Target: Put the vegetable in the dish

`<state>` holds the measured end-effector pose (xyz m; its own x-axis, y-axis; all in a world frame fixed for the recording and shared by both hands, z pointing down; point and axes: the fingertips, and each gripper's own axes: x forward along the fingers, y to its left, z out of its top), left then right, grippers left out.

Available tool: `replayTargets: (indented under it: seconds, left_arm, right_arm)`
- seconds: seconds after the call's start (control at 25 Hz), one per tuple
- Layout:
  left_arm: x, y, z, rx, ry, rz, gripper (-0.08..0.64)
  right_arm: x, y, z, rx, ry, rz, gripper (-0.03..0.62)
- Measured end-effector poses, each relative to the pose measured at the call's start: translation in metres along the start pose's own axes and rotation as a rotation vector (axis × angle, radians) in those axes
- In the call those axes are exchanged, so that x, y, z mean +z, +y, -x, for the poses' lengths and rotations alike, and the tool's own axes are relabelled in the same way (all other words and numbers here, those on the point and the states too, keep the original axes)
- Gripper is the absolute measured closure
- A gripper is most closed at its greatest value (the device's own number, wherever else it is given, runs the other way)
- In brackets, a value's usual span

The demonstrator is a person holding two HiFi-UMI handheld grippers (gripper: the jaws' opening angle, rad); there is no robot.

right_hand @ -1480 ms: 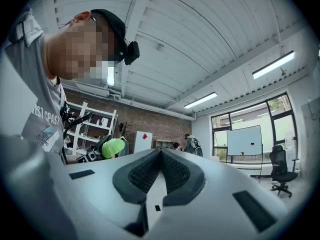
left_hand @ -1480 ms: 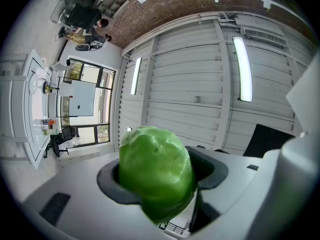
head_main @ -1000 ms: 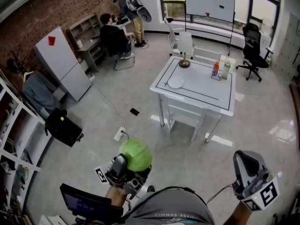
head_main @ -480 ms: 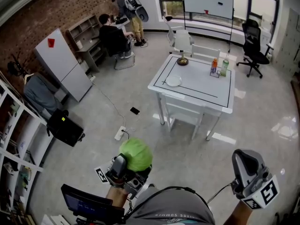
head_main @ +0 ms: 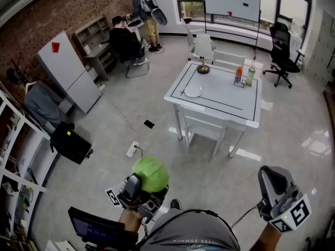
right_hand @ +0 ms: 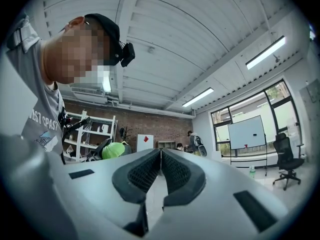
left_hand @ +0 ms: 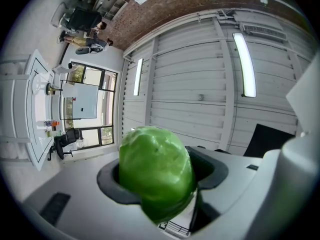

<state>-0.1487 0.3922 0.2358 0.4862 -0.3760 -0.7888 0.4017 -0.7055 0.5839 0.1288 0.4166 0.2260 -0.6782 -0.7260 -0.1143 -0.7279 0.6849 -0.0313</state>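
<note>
Green cabbage (head_main: pixel 151 174) sits right between the two pads of the left claw (left_hand: pixel 162 181). The pads are about half way open and press on its sides, so the claw has a good hold of it. It is round and fat and sticks out well past the tips.

Not much has changed in the last second. The cabbage is in the same grip, and the pads have not moved. The room has only slid a tiny bit in my head view. A shoe (head_main: pixel 175 204) now pokes out more, just to the right of the left claw and a little below it. I think the person is taking a step.

Off to the right of the left claw is the right claw (right_hand: pixel 160 166). Its pads are pushed tight together with nothing in them.

Far ahead of the left claw, and a bit to its right, stands the white table (head_main: pixel 230 106). The dish (head_main: pixel 193 91) lies on the table's near left part and looks bare. Two bottles (head_main: pixel 244 76) stand farther back on the table, well apart from the dish.

For the job this means the pick-up part is done, and the carry part has only just begun. There is a lot of floor (head_main: pixel 157 88) between the claw and the table. I would keep the grip as it is, walk up to the table, hold the cabbage over the dish, and only then let the pads open
</note>
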Motion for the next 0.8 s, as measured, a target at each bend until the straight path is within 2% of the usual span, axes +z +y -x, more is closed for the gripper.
replayTargets:
  seconds: [0.16, 0.32, 0.48, 0.68, 0.8]
  left_arm:
    - [0.034, 0.001, 0.000, -0.005, 0.009, 0.010, 0.284]
    - [0.043, 0.010, -0.001, -0.003, 0.026, 0.025, 0.284]
    - [0.045, 0.014, -0.007, -0.032, 0.049, 0.010, 0.284]
    - [0.063, 0.052, -0.008, -0.030, 0.055, 0.023, 0.284]
    - [0.081, 0.060, -0.010, -0.026, 0.070, 0.039, 0.284]
  right_arm:
    - [0.003, 0.012, -0.032, -0.012, 0.015, 0.006, 0.584]
    - [0.003, 0.007, -0.039, -0.044, 0.000, 0.009, 0.584]
    - [0.004, 0.001, -0.046, -0.045, -0.020, 0.029, 0.584]
    - [-0.017, -0.025, -0.075, -0.046, -0.012, 0.021, 0.584]
    - [-0.016, -0.030, -0.093, -0.058, -0.009, 0.024, 0.584]
